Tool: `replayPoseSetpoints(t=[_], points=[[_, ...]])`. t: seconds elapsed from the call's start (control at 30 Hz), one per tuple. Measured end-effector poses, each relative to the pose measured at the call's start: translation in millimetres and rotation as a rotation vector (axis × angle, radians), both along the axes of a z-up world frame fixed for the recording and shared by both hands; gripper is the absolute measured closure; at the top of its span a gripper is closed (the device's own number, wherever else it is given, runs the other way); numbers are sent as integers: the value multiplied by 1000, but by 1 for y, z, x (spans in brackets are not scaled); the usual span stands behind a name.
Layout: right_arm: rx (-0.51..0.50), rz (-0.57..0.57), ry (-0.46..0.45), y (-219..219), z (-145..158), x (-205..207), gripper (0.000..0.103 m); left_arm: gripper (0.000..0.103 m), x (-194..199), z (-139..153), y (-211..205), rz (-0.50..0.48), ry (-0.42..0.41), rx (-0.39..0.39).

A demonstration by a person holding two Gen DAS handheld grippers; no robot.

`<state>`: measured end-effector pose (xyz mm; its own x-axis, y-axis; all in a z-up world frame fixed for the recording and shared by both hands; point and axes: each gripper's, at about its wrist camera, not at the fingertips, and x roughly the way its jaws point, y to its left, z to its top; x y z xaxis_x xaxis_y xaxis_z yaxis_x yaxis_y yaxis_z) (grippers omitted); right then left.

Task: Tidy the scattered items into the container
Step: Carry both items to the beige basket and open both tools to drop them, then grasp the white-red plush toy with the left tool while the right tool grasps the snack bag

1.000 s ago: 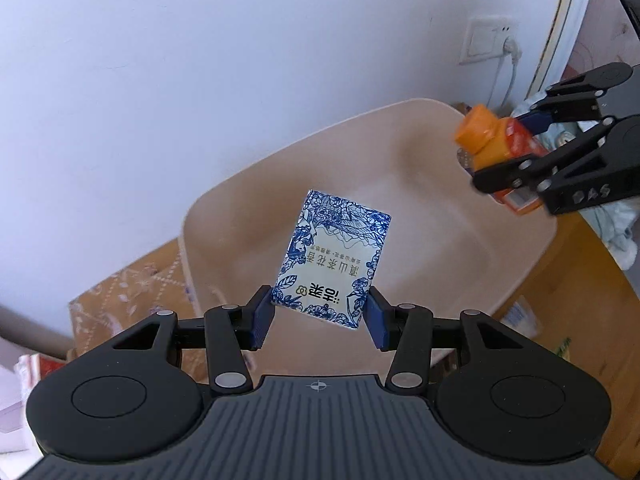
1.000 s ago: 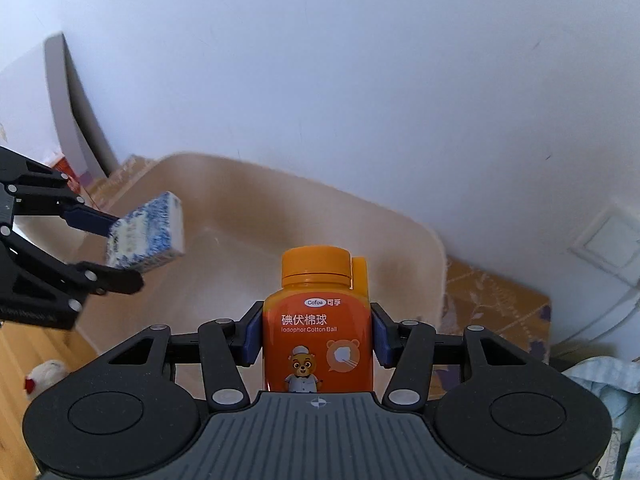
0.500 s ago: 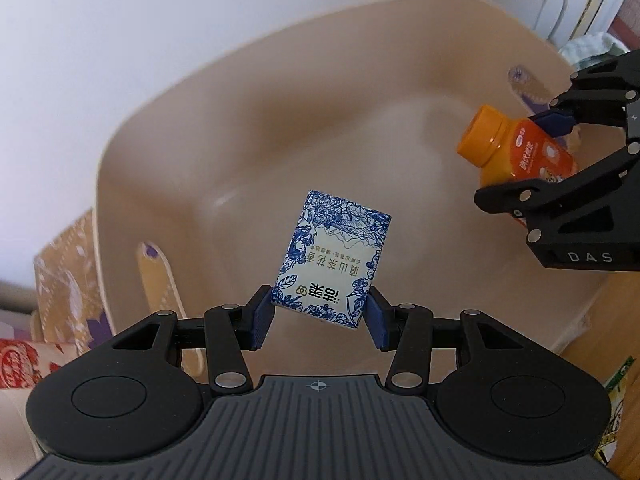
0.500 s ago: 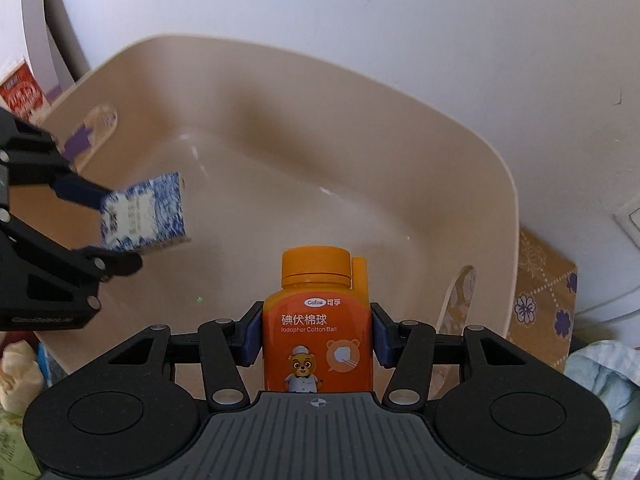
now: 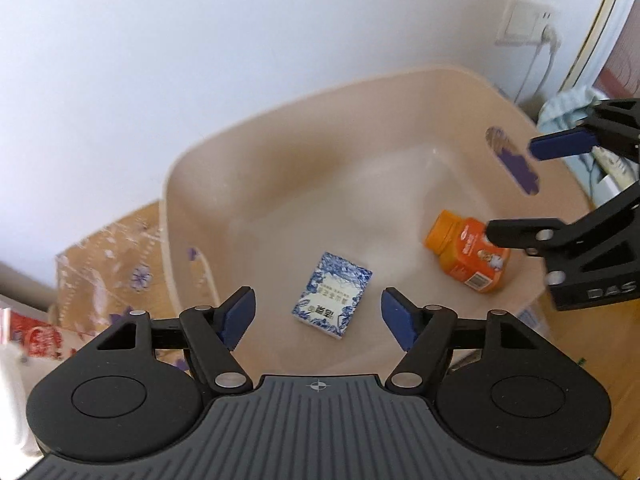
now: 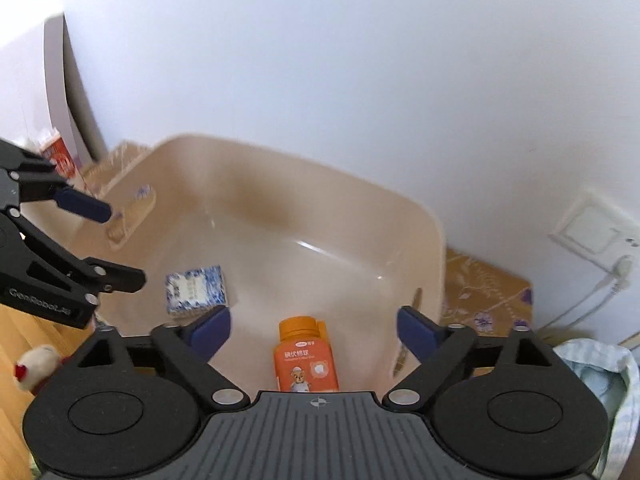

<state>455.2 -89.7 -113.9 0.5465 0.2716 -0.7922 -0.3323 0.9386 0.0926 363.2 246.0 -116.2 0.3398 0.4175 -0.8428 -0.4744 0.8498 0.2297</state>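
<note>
Beige tub: box below left tool

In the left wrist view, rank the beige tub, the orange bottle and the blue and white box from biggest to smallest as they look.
1. beige tub, by far the largest.
2. and 3. orange bottle and blue and white box look alike; no ranking.

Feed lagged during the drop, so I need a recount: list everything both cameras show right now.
tub: one, beige, by the wall.
box: one, blue and white, lying in the tub.
bottle: one, orange, lying in the tub, apart from the box.
carton: one, brown floral, behind the tub.
socket: one, white, on the wall, plug in.
cloth: one, pale blue, right of the tub.
left claw: jaws opening, empty, above the box.
right claw: jaws opening, empty, above the bottle.
</note>
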Motion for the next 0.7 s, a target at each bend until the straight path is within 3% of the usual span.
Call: replayPoseSetpoints(t=[0.2,0.47,0.7], points=[[-23,-43,-68,-7,20,-39,0,28,-49,28,-17,15,-38,28],[42,-52,-12,8,17,-84,0,26,-121,32,-30,65,4,48],[72,-87,73,26,-12,-116,0,26,-170,11,-33,98,43,35]])
